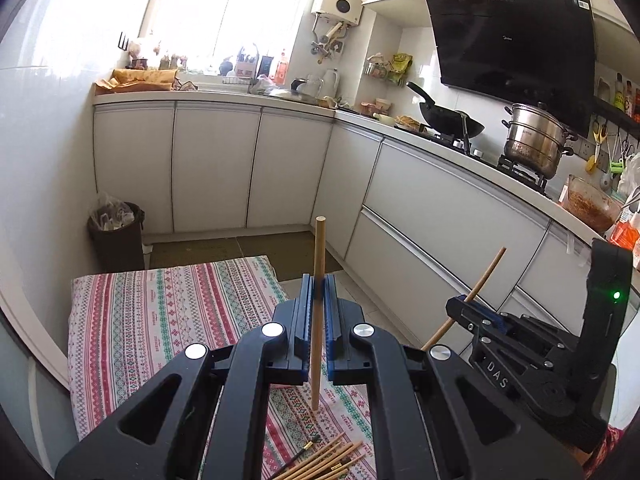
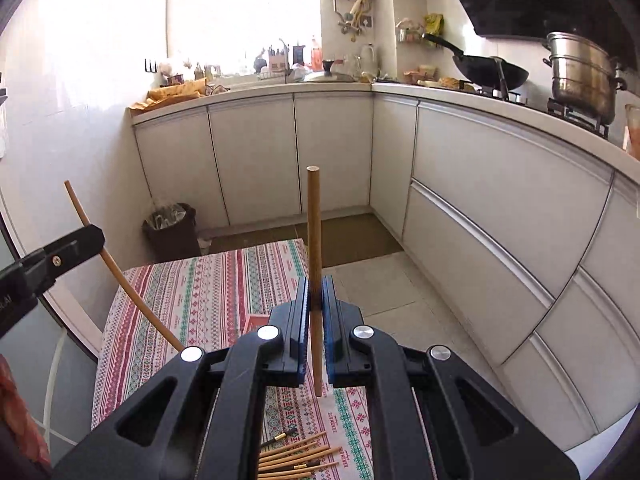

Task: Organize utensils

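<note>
My left gripper (image 1: 319, 286) is shut on a wooden chopstick (image 1: 318, 320) held upright above the patterned tablecloth (image 1: 160, 320). My right gripper (image 2: 316, 288) is shut on another wooden chopstick (image 2: 314, 240), also upright. The right gripper shows in the left wrist view (image 1: 472, 304) with its chopstick (image 1: 486, 274) tilted. The left gripper shows in the right wrist view (image 2: 86, 236) with its chopstick (image 2: 120, 276). A pile of several chopsticks (image 1: 324, 460) lies on the cloth below both grippers, also seen in the right wrist view (image 2: 296, 456).
White kitchen cabinets (image 1: 440, 216) run along the back and right. A dark trash bin (image 1: 116, 236) stands in the far left corner. A black wok (image 1: 448, 118) and a steel pot (image 1: 536, 140) sit on the stove. The cloth-covered table (image 2: 200, 292) lies below.
</note>
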Motion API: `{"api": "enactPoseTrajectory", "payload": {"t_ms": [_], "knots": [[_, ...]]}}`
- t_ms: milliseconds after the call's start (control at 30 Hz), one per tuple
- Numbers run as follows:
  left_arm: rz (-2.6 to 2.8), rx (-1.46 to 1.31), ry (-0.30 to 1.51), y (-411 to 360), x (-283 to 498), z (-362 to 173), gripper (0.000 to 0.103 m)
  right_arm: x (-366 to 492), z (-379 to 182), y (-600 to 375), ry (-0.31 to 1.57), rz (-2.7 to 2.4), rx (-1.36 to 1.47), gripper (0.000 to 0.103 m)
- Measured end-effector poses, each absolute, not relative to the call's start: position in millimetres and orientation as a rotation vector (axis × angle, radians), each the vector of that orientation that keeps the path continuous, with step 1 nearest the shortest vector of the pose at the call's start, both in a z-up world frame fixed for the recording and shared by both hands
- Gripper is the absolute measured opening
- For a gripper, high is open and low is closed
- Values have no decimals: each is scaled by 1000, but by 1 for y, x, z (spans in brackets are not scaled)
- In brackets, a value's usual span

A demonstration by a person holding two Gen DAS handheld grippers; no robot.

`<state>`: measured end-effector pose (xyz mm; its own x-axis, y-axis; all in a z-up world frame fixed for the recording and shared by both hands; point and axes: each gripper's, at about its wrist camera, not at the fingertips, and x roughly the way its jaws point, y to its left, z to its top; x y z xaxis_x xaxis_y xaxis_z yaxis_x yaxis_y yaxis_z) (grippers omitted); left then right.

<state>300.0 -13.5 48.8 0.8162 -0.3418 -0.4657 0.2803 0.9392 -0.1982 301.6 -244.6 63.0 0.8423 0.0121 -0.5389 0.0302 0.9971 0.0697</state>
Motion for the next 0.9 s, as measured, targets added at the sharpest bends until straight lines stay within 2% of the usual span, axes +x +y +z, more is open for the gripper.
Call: {"api": "enactPoseTrajectory", "payload": {"t_ms": [367,833,900], "knots": [[-281,-102,520,-33,362,29,4,356,90,-248,524,7,128,7],[-207,-98,632,-33,438,-72,6,414,26,-226,551,96,152,7],[-191,-87,640,-29,435,-78,22,419,15,-222,565,107,157,7]]}}
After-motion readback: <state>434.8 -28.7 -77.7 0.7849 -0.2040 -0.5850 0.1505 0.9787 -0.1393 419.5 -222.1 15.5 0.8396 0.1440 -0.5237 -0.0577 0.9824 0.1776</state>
